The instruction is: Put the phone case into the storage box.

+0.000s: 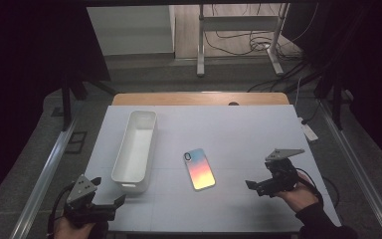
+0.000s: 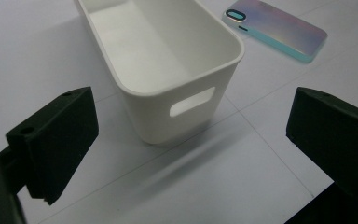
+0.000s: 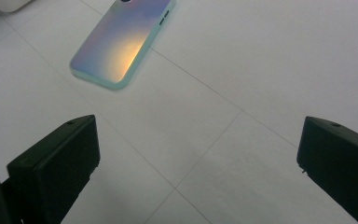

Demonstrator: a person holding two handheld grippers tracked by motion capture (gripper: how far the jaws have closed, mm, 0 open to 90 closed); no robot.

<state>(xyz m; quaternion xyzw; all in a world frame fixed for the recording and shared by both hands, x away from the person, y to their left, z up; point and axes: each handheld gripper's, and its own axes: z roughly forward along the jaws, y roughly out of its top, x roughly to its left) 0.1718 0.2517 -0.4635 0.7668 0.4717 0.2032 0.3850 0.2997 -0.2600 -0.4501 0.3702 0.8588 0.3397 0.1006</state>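
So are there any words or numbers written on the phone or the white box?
None can be read anywhere.
Phone: its shiny rainbow back shows colour and a camera ring, no letters.
White box: plain inside and out, with a handle hole and no label.
Table: faint grid lines, no writing.
Left gripper and right gripper: plain black fingers, nothing printed.

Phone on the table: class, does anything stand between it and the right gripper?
Nothing visible does. The phone lies flat, back up, on the white table, and bare surface runs from it to the open right gripper. The white bin stands on the phone's far side, near the left gripper.
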